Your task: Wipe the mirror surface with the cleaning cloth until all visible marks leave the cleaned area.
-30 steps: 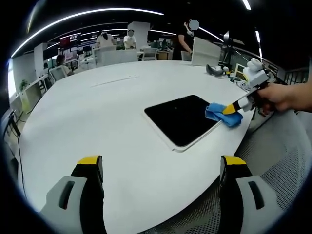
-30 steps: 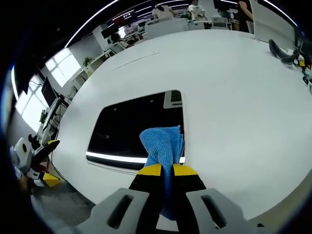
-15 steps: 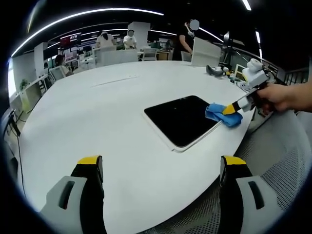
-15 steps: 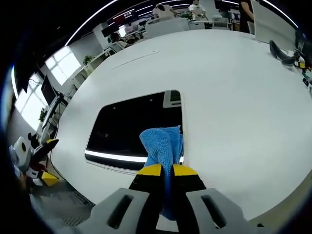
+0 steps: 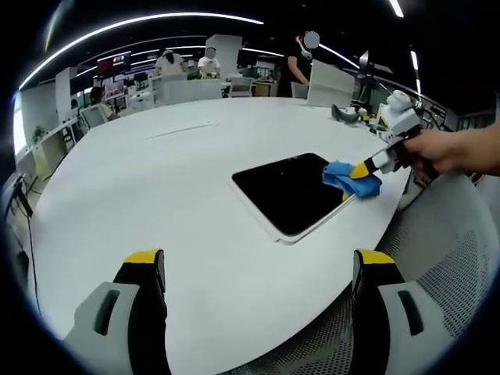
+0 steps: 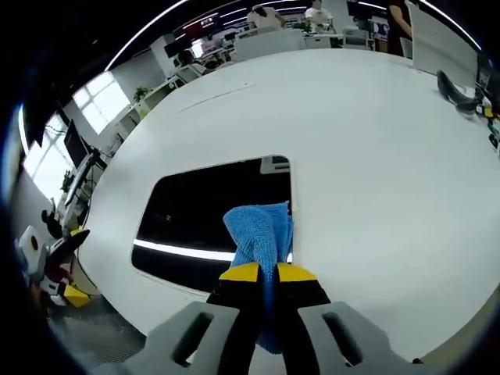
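- The left gripper (image 5: 254, 269) is held above the near edge of a large white table (image 5: 141, 180), level and pointed across it, its two yellow-tipped jaws spread wide with nothing between them.
- The right gripper (image 6: 261, 272) is angled down toward the table, its jaws pressed together on a blue cleaning cloth (image 6: 259, 231).
- In the left gripper view the right gripper (image 5: 366, 166) comes in from the right side, held in a person's hand (image 5: 437, 150), with the cloth (image 5: 348, 177) at its tip.
- One mirror (image 5: 293, 191) lies flat on the table, a dark rounded rectangle near the table edge; in the right gripper view the mirror (image 6: 203, 219) reflects a bright strip of light.
- The one cloth rests on the mirror at its edge, partly over the rim.
- Two grippers, one cloth, one mirror.
- Several people (image 5: 207, 62) stand at desks far behind the table.
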Demonstrator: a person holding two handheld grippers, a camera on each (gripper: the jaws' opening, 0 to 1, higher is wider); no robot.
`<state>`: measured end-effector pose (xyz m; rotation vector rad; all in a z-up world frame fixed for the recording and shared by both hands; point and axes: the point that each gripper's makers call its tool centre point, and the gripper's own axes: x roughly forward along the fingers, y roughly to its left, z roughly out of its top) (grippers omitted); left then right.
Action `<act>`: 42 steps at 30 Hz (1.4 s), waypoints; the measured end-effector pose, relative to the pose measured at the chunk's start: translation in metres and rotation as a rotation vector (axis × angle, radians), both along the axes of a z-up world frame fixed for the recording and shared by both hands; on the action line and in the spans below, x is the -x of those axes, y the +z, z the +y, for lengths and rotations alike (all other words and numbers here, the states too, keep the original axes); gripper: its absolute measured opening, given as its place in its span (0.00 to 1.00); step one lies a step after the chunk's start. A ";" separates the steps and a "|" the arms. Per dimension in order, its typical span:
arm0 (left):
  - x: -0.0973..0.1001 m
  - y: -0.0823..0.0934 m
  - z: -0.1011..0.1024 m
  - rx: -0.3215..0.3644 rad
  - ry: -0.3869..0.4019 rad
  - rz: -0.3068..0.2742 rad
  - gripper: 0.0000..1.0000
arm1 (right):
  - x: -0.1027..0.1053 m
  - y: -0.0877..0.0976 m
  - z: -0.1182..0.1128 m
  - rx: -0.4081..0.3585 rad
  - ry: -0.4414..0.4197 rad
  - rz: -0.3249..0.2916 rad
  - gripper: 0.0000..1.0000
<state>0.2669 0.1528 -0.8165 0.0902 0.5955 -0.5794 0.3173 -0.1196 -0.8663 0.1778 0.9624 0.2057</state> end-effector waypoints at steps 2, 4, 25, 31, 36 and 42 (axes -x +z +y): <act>0.000 0.000 0.000 0.000 0.001 0.001 0.99 | -0.004 0.000 0.000 0.004 0.005 -0.003 0.01; 0.000 0.000 0.000 0.000 0.002 0.001 0.99 | -0.008 0.000 0.000 0.004 0.008 -0.003 0.01; -0.001 0.000 0.001 0.012 0.014 0.002 0.99 | -0.061 0.000 -0.001 0.029 0.021 -0.011 0.01; -0.001 -0.001 0.001 0.016 0.017 0.010 0.99 | -0.081 0.000 0.000 0.044 0.025 -0.017 0.01; -0.001 0.000 0.000 0.018 0.014 0.007 0.99 | -0.092 0.000 0.000 0.062 0.029 -0.036 0.01; -0.002 0.002 -0.001 0.019 0.010 -0.005 0.99 | -0.107 0.001 0.000 0.062 0.026 -0.043 0.01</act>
